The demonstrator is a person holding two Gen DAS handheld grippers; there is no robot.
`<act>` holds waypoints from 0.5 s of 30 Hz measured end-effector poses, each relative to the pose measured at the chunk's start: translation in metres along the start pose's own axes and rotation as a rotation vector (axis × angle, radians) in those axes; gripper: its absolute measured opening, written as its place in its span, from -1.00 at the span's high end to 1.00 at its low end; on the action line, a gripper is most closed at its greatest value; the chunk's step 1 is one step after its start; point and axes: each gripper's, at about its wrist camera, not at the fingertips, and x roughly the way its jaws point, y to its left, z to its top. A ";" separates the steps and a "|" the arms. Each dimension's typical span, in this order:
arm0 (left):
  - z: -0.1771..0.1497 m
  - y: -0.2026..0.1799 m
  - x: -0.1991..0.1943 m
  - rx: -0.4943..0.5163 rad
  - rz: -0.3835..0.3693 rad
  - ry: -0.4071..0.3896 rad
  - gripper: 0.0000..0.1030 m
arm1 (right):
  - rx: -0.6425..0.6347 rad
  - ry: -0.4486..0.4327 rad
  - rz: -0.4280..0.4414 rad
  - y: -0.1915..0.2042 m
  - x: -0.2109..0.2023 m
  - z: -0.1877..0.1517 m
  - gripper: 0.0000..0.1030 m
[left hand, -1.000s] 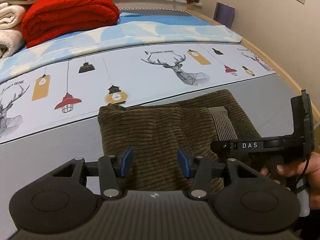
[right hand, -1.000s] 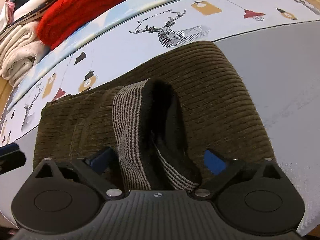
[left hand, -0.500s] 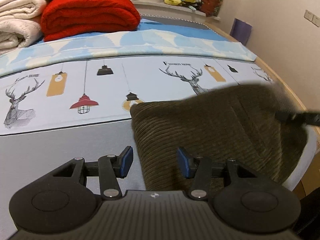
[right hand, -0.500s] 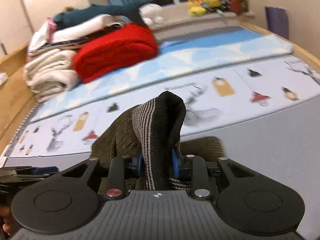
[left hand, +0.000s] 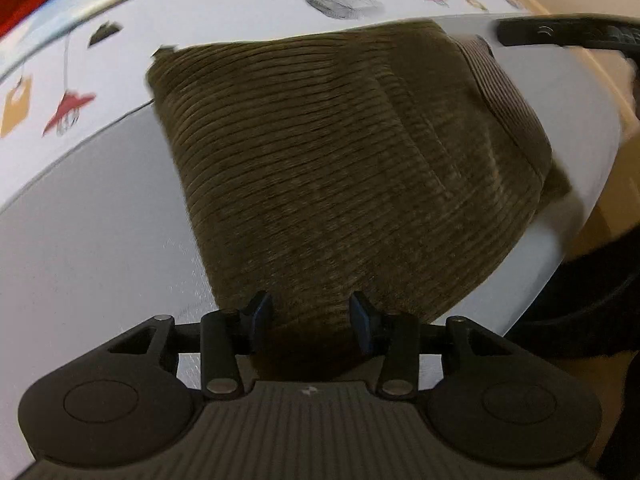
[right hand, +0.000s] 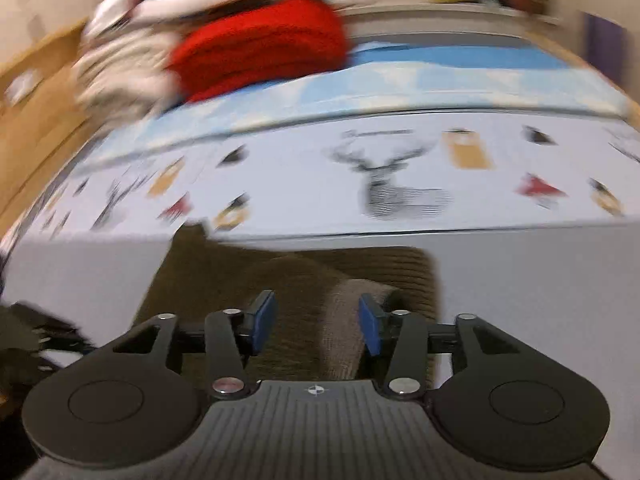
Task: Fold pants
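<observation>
One folded pair of olive-brown ribbed corduroy pants (left hand: 352,168) is lying on the bed's deer-printed sheet (left hand: 280,0), spreading toward twelve o'clock from two tools. The left tool (left hand: 307,318) is closing loosely over the near hem, unclenched. The right tool (right hand: 316,322) is opening, released above the blurred striped waistband (right hand: 340,320).

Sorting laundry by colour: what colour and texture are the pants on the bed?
The pants are olive-brown ribbed corduroy; sharpest in the left wrist view.
</observation>
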 end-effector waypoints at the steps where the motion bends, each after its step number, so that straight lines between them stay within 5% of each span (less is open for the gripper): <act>1: 0.002 0.002 -0.002 -0.019 -0.010 -0.005 0.05 | -0.021 0.029 -0.022 0.001 0.012 0.002 -0.09; 5: 0.010 0.016 -0.012 -0.133 -0.028 -0.048 0.06 | -0.018 0.157 -0.157 -0.018 0.051 -0.013 -0.20; 10: 0.029 0.030 -0.049 -0.207 0.073 -0.282 0.06 | 0.127 0.201 -0.105 -0.038 0.062 -0.018 -0.28; 15: 0.066 0.050 -0.057 -0.202 0.087 -0.363 0.26 | 0.084 0.197 -0.099 -0.034 0.061 -0.018 -0.28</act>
